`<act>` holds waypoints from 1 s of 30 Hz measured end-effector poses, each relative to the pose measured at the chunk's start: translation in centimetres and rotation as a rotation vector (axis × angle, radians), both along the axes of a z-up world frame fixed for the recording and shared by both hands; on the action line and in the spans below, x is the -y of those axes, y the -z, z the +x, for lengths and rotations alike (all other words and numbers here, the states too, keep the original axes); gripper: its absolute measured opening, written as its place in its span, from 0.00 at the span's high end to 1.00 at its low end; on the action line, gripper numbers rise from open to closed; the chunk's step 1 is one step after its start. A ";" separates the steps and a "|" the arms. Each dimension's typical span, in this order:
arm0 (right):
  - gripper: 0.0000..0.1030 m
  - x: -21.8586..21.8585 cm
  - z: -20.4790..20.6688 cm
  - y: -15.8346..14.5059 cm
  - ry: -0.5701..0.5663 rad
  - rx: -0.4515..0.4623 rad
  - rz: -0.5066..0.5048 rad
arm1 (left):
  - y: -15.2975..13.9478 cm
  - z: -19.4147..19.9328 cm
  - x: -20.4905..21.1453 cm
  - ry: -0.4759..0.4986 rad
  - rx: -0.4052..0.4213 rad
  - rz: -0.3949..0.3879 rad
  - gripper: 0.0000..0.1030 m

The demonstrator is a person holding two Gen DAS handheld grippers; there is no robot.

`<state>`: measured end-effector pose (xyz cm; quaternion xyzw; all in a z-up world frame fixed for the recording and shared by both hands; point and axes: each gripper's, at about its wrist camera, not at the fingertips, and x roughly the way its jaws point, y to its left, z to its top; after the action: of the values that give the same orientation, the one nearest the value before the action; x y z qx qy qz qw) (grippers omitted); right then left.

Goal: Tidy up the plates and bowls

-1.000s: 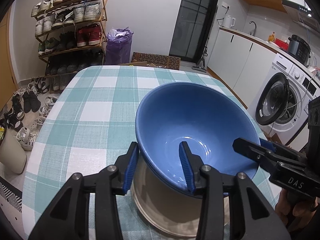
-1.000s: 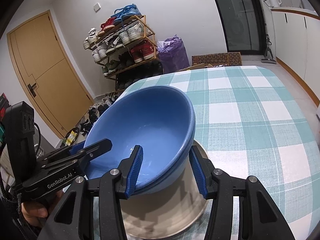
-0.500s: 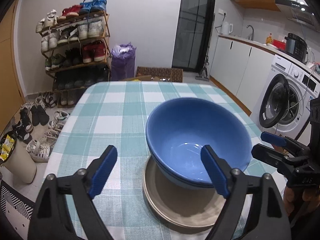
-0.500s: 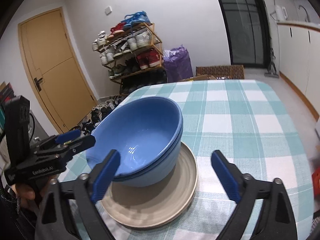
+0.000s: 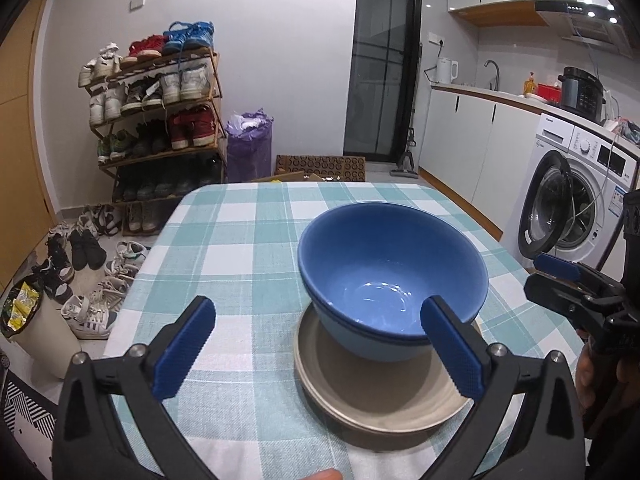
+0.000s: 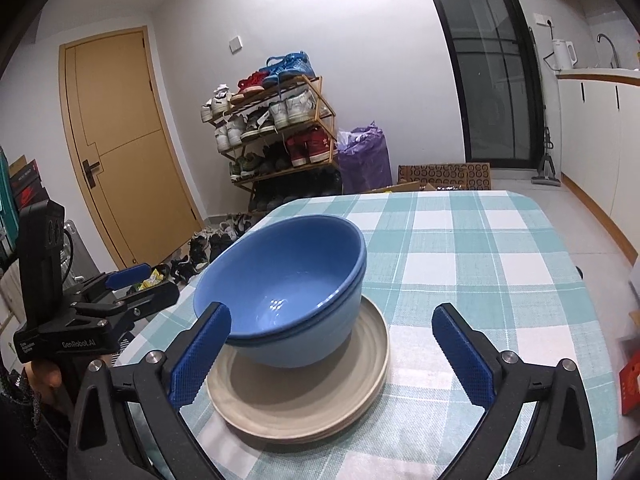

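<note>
Two blue bowls (image 5: pixel 392 276) (image 6: pixel 280 276) sit nested one in the other on a small stack of beige plates (image 5: pixel 380 396) (image 6: pixel 304 404). The stack stands near the front of a table with a teal checked cloth (image 5: pixel 240 240) (image 6: pixel 480 260). My left gripper (image 5: pixel 316 308) hovers just in front of the stack. Its jaws are opening wide and touch nothing. My right gripper (image 6: pixel 331 312) is also opening, and its pads are clear of the bowls. Each gripper shows at the edge of the other's view: the right gripper (image 5: pixel 556 276) and the left gripper (image 6: pixel 128 280).
Beyond the table's far edge stand a shoe rack (image 5: pixel 160 120), a purple bag (image 5: pixel 248 148) and a dark glass door. A washing machine (image 5: pixel 568 200) stands to the right. On the floor to the left are a bin (image 5: pixel 36 324) and loose shoes. A wooden door (image 6: pixel 120 140) is on the left.
Both grippers let go of the top bowl's rim, opened wide and drew back. The bowl now rests level in the lower bowl on the plates.
</note>
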<state>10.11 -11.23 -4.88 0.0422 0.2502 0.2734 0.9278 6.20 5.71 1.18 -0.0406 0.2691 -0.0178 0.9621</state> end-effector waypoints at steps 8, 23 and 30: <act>0.01 1.1 -1.6 1.4 0.001 -0.020 0.010 | 1.0 -2.4 -0.1 -0.028 0.055 0.019 0.00; 0.01 2.6 -6.4 3.3 0.039 0.154 0.037 | 2.9 -6.3 0.6 -0.049 0.176 0.070 0.00; 0.01 3.2 -7.8 3.7 0.036 0.185 0.048 | 3.4 -7.3 0.8 -0.037 0.201 0.049 0.00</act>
<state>2.29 -14.44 -8.56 0.0433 0.1559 0.2653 0.9505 -1.15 4.95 -2.20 -0.0202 0.1707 0.0027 0.9851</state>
